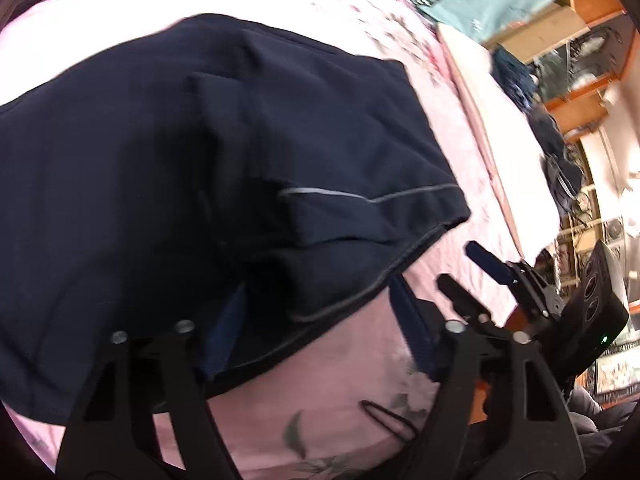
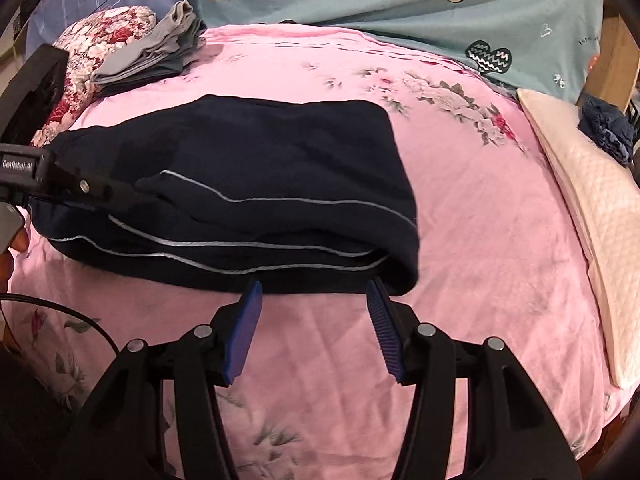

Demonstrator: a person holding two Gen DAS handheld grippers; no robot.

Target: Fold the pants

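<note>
- Jaws of the right gripper (image 2: 314, 330) are standing wide and empty, just short of the pants' (image 2: 240, 204) near edge.
- Left gripper (image 1: 316, 344) is reaching over the pants' left end; whether its jaws are holding cloth, I cannot tell.
- Pants are lying folded on the pink bed (image 2: 480, 240), long axis running left to right.

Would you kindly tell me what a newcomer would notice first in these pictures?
The dark navy pants, folded with pale piping, lie mid-bed on the pink floral sheet. The right hand-held gripper gapes open at their near edge, and a teal heart-print cloth spans the far side.
</note>
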